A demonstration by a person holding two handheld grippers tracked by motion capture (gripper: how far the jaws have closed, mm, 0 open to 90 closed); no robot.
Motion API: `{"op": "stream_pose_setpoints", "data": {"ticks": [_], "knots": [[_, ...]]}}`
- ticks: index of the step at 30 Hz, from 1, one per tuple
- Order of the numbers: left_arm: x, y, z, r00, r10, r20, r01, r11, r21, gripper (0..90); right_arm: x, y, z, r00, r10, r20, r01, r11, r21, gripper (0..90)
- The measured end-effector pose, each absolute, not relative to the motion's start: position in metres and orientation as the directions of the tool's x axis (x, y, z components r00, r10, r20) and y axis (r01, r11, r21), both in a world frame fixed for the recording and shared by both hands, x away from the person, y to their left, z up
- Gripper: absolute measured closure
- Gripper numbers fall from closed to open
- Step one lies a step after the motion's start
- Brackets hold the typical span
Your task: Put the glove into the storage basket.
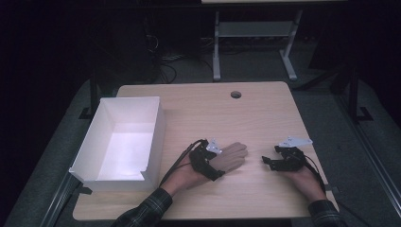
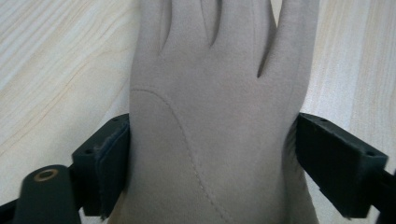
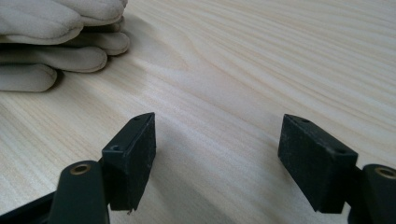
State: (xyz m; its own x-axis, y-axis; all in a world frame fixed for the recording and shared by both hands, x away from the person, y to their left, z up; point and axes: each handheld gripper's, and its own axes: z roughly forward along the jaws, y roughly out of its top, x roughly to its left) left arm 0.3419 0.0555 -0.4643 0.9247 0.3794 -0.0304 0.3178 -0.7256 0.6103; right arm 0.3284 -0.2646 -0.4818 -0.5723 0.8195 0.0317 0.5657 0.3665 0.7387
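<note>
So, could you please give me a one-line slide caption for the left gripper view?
Left gripper straddling a beige glove lying flat on the wooden table.

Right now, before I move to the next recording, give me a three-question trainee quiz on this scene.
1. True or false: the left gripper has the beige glove between its jaws.
2. The white box sits on which side of the table in the high view? A) left B) right C) far middle
3. What, if anything, is between the jaws of the right gripper?

Key
1. True: both pads touch the glove's sides across the palm.
2. A.
3. Nothing; the jaws stand apart over bare wood, with the glove's fingertips farther off.
</note>
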Motion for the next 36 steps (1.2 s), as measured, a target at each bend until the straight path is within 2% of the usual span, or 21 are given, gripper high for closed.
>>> {"op": "stream_pose_setpoints", "data": {"ticks": [3,5,8,10,23,36], "knots": [[0.338,0.055,-0.462,0.93,0.364,-0.045,0.313,-0.722,0.617,28.6,0.328,-0.265,-0.482,-0.574,0.819,0.03,0.564,0.368,0.739,27.4],[0.337,0.055,-0.46,0.939,0.34,-0.049,0.298,-0.735,0.609,41.7,0.328,-0.265,-0.482,-0.572,0.82,0.03,0.565,0.367,0.739,27.4],[0.335,0.055,-0.458,0.943,0.325,-0.064,0.295,-0.738,0.607,56.4,0.328,-0.265,-0.482,-0.571,0.82,0.03,0.566,0.367,0.739,27.4],[0.334,0.053,-0.459,0.936,0.341,-0.087,0.32,-0.722,0.614,60.6,0.328,-0.264,-0.482,-0.571,0.82,0.031,0.566,0.366,0.739,27.4],[0.341,0.061,-0.44,0.903,0.367,-0.223,0.421,-0.654,0.628,64.7,0.328,-0.264,-0.482,-0.568,0.823,0.035,0.571,0.363,0.736,27.2],[0.344,0.077,-0.389,0.881,0.418,-0.222,0.453,-0.609,0.651,64.6,0.328,-0.264,-0.482,-0.568,0.822,0.036,0.571,0.363,0.737,27.0]]}}
